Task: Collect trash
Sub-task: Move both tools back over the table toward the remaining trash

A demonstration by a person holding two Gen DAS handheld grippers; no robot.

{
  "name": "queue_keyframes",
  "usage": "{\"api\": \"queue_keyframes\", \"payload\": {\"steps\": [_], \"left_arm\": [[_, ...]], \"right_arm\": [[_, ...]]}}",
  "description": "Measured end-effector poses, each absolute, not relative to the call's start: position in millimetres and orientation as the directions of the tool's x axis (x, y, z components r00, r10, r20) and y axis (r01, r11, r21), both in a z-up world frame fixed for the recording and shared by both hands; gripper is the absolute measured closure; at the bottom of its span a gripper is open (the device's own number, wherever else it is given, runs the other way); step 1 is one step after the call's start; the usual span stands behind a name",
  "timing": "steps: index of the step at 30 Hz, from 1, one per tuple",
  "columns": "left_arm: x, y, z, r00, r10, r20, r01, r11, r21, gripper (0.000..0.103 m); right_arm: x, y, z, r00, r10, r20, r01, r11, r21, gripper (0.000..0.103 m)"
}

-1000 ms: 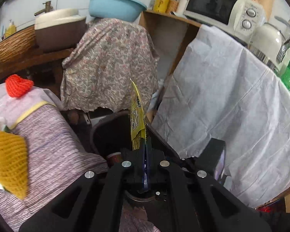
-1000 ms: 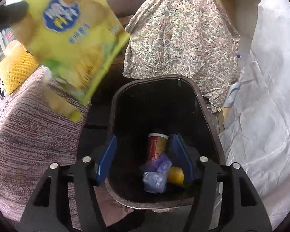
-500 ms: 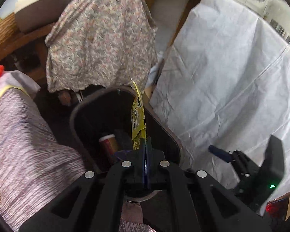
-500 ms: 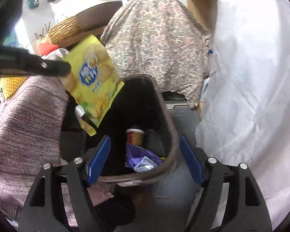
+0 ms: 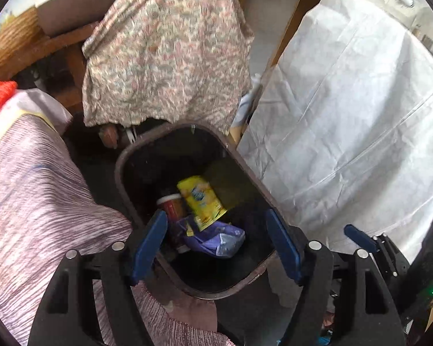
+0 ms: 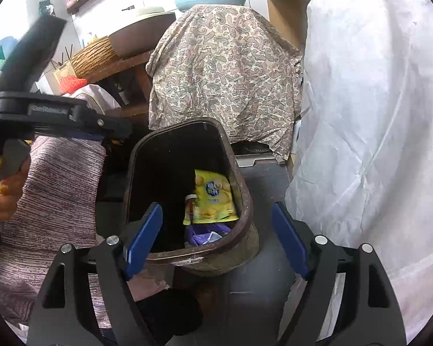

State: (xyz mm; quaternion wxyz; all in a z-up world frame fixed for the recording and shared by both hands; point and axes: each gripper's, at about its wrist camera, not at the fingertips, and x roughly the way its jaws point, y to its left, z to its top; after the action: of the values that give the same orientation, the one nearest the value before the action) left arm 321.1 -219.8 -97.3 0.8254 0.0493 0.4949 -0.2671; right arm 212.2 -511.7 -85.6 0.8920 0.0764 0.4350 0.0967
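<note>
Tongs, your left gripper [image 5: 216, 243] and right gripper [image 6: 215, 240], have just been opening, empty; yellow chip bag [image 5: 200, 200] lies crumpled in the bin [image 5: 121, 170].

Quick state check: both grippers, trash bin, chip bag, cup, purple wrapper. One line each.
left gripper: open, nothing between the fingers, just opened
right gripper: open, empty, just widened
trash bin: open top, no lid seen
yellow chip bag: inside bin, on top of the other trash
red cup: inside bin
purple wrapper: inside bin, crumpled
</note>
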Motion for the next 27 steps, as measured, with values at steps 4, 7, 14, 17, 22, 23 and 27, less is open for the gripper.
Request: {"api": "queue_keyframes", "payload": {"steps": [4,7,14,17,22,23,27], "left_arm": [[310,-208,-75,0.431,-0.406,-0.806,0.498,0.852,-0.162,0.025],[301,-196,-62,0.477,-0.402,-0.782,0.499,0.856,-0.135,0.023],[282,-156,-33,0.566,-0.406,-0.717,0.464,0.876,-0.13,0.017],[274,-135,-24,0.605,-0.388,-0.695,0.437,0.892,-0.117,0.016],[264,-94,-12,0.67,-0.336,-0.662,0.376,0.922,-0.088,0.013],[263,-83,-9,0.682,-0.325,-0.656,0.358,0.929,-0.087,0.013],[258,-42,-6,0.718,-0.272,-0.641,0.28,0.956,-0.091,0.012]], "right_arm": [[214,-500,-82,0.6,0.256,-0.758,-0.13,0.966,0.223,0.025],[215,-492,-79,0.593,0.274,-0.757,-0.15,0.961,0.231,0.024],[215,-466,-68,0.578,0.326,-0.748,-0.215,0.945,0.246,0.023],[213,-449,-60,0.573,0.35,-0.741,-0.26,0.935,0.241,0.022],[213,-420,-43,0.561,0.406,-0.721,-0.342,0.907,0.245,0.018],[213,-413,-41,0.559,0.417,-0.717,-0.357,0.901,0.246,0.018],[214,-388,-28,0.541,0.474,-0.695,-0.416,0.869,0.269,0.018]]}}
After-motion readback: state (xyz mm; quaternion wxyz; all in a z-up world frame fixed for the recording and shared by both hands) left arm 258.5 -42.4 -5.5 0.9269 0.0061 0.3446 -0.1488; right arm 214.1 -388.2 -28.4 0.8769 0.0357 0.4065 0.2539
